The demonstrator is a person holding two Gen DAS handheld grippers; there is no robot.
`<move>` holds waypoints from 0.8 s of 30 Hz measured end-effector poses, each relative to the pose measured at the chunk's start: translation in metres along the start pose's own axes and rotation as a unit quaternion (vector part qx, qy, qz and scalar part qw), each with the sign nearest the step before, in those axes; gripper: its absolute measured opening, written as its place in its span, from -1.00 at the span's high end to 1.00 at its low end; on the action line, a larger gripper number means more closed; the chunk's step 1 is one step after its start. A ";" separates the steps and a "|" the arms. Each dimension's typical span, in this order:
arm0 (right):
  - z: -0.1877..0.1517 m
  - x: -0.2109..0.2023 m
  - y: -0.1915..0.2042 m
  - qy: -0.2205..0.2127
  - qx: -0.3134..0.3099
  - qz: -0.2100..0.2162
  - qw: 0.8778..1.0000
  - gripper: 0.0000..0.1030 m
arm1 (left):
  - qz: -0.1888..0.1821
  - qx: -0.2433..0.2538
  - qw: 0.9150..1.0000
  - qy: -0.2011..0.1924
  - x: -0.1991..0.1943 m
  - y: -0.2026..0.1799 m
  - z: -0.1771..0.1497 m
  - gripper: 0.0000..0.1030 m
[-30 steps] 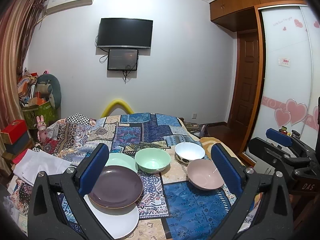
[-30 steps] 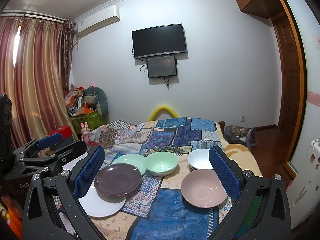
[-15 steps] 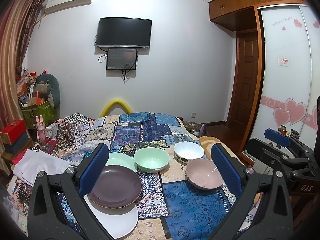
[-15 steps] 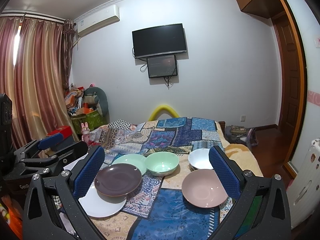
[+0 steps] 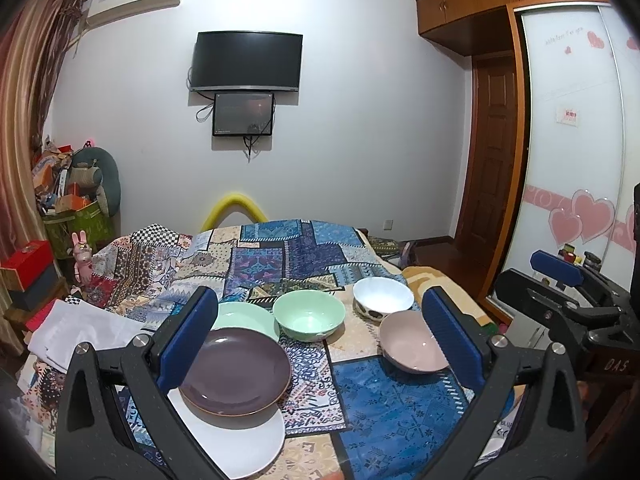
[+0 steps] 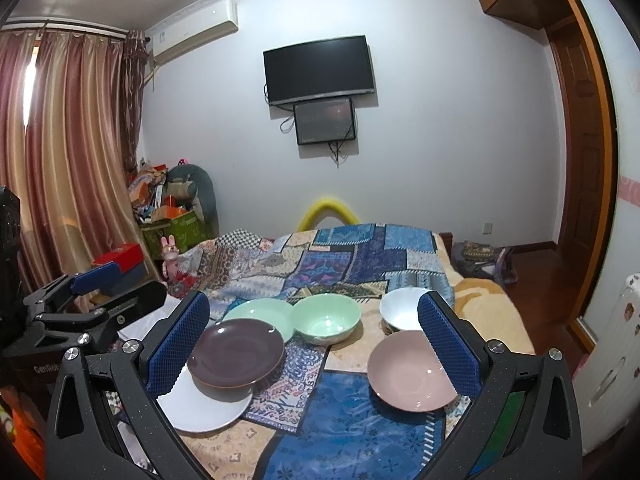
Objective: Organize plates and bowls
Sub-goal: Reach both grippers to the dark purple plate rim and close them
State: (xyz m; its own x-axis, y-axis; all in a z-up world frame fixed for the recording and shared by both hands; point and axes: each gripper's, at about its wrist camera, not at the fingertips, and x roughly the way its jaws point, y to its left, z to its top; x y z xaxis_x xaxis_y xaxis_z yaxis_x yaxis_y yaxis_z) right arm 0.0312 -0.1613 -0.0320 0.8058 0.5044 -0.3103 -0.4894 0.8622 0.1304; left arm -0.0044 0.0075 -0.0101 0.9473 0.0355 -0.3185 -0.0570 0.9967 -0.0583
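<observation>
On a patchwork cloth (image 5: 400, 412) lie a purple plate (image 5: 234, 376) overlapping a white plate (image 5: 240, 444), with a green plate (image 5: 244, 316) behind them. To the right stand a green bowl (image 5: 309, 316), a white bowl (image 5: 383, 298) and a pink bowl (image 5: 412, 346). My left gripper (image 5: 320, 340) hovers open short of the dishes, holding nothing. In the right wrist view my right gripper (image 6: 314, 344) is likewise open and empty, framing the purple plate (image 6: 236, 352), green bowl (image 6: 328, 318), white bowl (image 6: 402, 310) and pink bowl (image 6: 408, 372).
The cloth covers a bed that runs back to the wall under a TV (image 5: 246, 60). White folded fabric (image 5: 76, 328) lies at the left edge. Boxes and clutter (image 6: 168, 204) pile up by the curtain; a door (image 5: 494, 152) and wardrobe stand at the right.
</observation>
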 end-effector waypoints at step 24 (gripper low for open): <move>-0.049 0.141 0.024 0.163 -0.004 0.024 0.986 -0.81 | 0.063 -0.102 0.982 0.143 0.112 0.160 -0.060 -0.98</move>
State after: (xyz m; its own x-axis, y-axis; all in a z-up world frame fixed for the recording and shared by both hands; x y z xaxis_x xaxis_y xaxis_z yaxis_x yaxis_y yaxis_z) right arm 0.1164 -0.0715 -0.1191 0.6314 0.5022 -0.5909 -0.5283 0.8364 0.1464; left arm 0.0738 0.1666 -0.1121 0.8031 0.1062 -0.5862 -0.2577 0.9491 -0.1812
